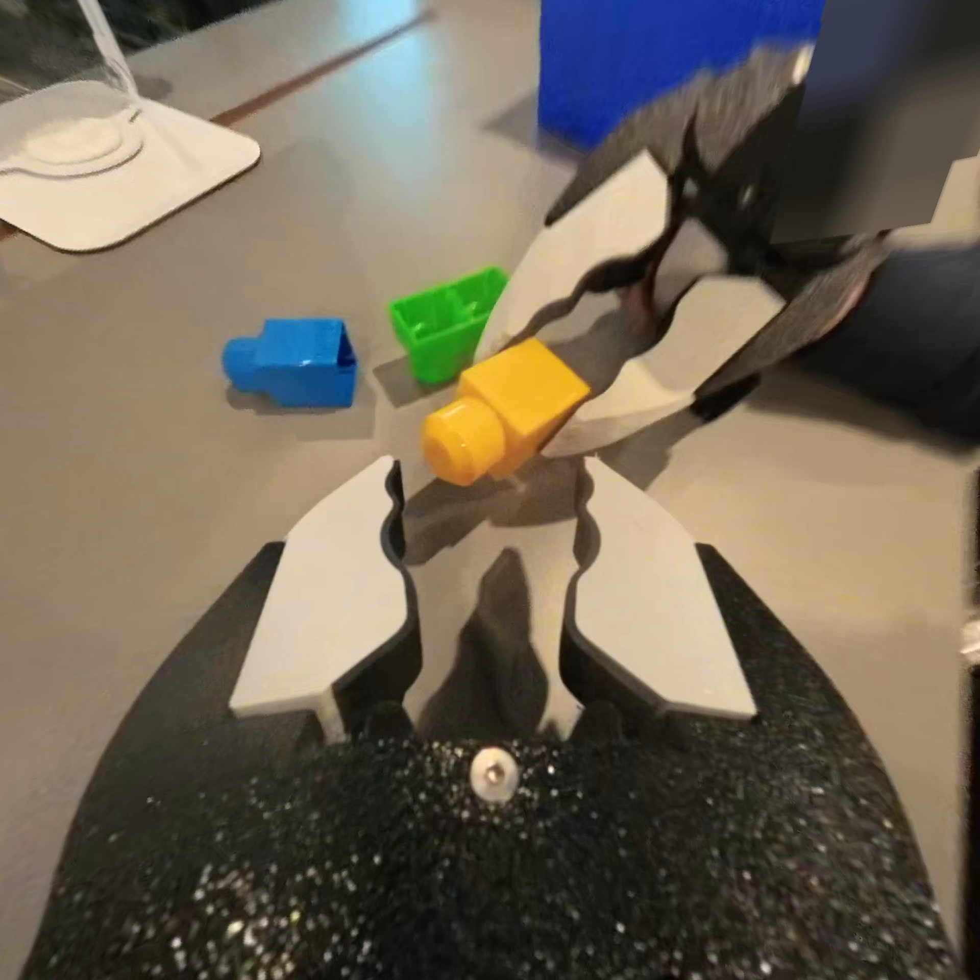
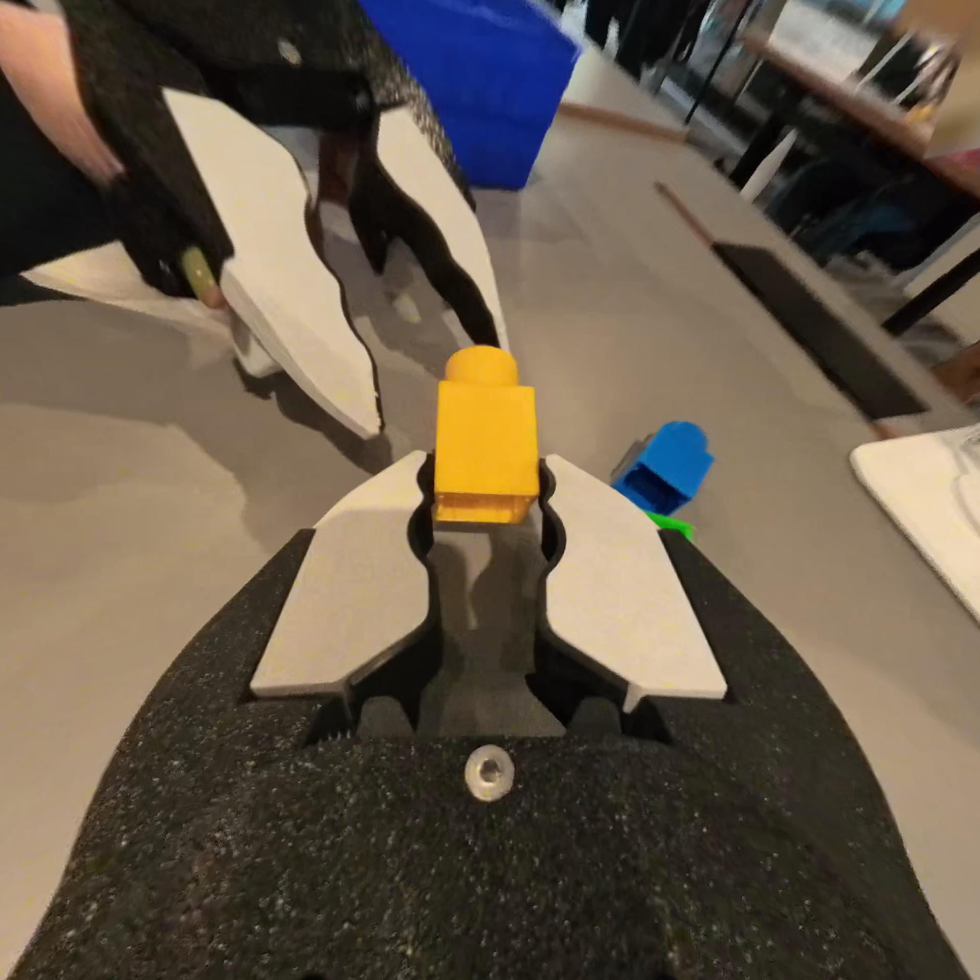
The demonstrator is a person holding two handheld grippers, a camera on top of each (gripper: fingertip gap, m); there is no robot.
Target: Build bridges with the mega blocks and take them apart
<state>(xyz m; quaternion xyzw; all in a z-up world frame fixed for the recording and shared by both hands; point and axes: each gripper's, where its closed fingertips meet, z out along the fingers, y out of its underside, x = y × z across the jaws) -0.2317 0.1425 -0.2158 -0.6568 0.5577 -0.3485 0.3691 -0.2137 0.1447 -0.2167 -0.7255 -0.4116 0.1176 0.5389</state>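
My right gripper (image 2: pixel 485 466) is shut on a yellow single-stud block (image 2: pixel 485 440), with both pads against its sides and the stud pointing away from me. In the left wrist view the yellow block (image 1: pixel 514 408) hangs above the grey table (image 1: pixel 132 477) between the right gripper's fingers (image 1: pixel 583 238). My left gripper (image 1: pixel 490 477) is open and empty, its tips just short of the block's stud. A blue block (image 1: pixel 297 366) and a green block (image 1: pixel 451 323) lie on their sides on the table behind. The blue block (image 2: pixel 668 466) and the green block (image 2: pixel 673 525) also show in the right wrist view.
A tall blue box (image 1: pixel 636 69) stands at the back of the table. A white mat (image 1: pixel 132 175) with a clear glass stand on it lies at the far left. A person's dark sleeve (image 1: pixel 928 329) is at the right.
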